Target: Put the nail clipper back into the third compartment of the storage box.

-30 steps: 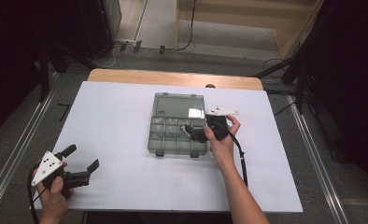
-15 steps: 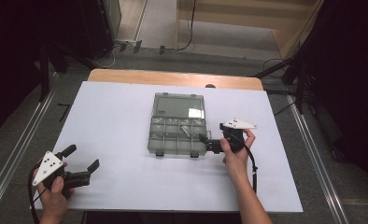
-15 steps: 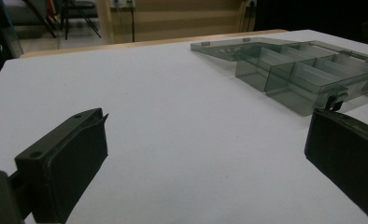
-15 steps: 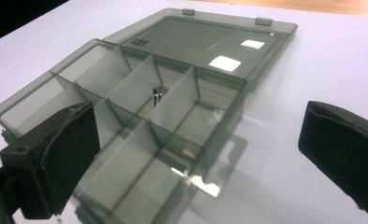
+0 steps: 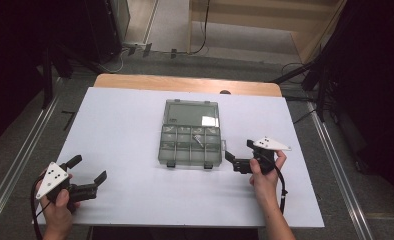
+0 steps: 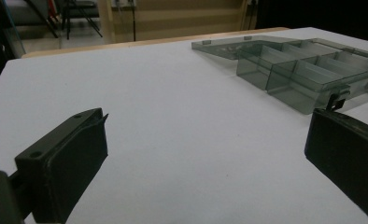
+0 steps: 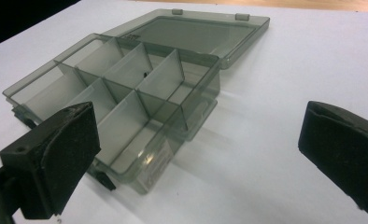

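A smoky clear plastic compartment box lies in the middle of the white table, its lid folded flat behind it. A small pale item rests in one rear compartment. My right gripper is just right of the box's front corner, open and holding nothing; in the right gripper view the box lies ahead to the left of the gripper. My left gripper rests open at the table's front left, far from the box, with bare table between its jaws.
A wooden strip runs along the table's far edge. Metal rails flank the table on the floor. Dark stands and cables stand behind at the right. Bare table surface stretches between the left gripper and the box.
The right hand has drawn its gripper back from above the box's right side toward the front, to a spot beside the box's front right corner. The left gripper has stayed put.
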The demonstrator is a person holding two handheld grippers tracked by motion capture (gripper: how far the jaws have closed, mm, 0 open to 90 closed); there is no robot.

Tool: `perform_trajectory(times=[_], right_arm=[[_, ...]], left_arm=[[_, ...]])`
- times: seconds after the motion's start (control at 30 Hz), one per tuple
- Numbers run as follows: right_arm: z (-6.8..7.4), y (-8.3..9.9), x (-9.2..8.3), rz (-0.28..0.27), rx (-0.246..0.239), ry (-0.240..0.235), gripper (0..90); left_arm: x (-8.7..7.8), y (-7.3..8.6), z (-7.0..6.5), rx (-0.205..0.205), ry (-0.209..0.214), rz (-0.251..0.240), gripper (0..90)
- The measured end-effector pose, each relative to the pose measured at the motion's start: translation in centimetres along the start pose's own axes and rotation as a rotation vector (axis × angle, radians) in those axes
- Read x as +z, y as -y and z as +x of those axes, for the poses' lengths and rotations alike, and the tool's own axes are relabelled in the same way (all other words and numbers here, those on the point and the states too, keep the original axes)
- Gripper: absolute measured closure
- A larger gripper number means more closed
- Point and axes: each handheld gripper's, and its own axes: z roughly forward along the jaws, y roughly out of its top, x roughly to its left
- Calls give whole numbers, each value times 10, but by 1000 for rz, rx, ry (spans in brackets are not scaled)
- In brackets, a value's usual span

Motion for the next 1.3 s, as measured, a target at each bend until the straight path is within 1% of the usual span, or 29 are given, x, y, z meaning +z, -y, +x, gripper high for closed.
perform_trajectory(times=[0.07, 0.13, 0.2, 0.27, 0.4, 0.77, 0.97, 1.3], right_arm=[[-2, 4, -4, 5, 2, 9, 0], [-4, 7, -8, 0, 5, 7, 0], [-7, 12, -14, -6, 14, 16, 0], [-9, 15, -19, -12, 9, 21, 0], [-14, 21, -28, -18, 24, 30, 0], [-27, 31, -53, -34, 27, 54, 0], [-34, 37, -65, -44, 41, 59, 0], [-44, 48, -88, -63, 52, 89, 0]], left_arm=[[0, 0, 0, 2, -1, 2, 0], [0, 0, 0, 2, -1, 1, 0], [0, 0, 0, 1, 0, 1, 0], [0, 0, 0, -1, 2, 0, 0], [0, 0, 0, 2, -2, 2, 0], [1, 0, -1, 0, -6, 0, 0], [1, 0, -1, 1, -8, 3, 0], [1, 0, -1, 1, -12, 3, 0]])
